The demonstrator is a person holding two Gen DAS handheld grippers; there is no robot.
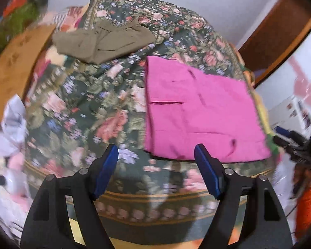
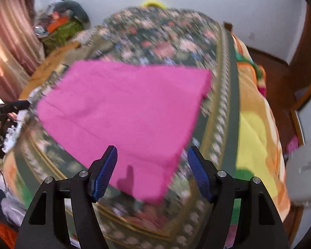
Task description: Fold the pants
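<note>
1. Floral cloth, dark green with pink roses, covered the bed [image 1: 97,95], the largest thing in both views.
2. Pink pants [image 1: 197,112] lay folded flat on the bed's right part, near its edge.
3. Olive pants [image 1: 101,43] lay rumpled farther back, well apart from the pink pair.
4. The left gripper [image 1: 156,172] hovered above the near edge, jaws wide apart, holding nothing.
5. The right gripper [image 2: 152,172] hung over the pink pair's near corner, jaws likewise wide and empty.
</note>
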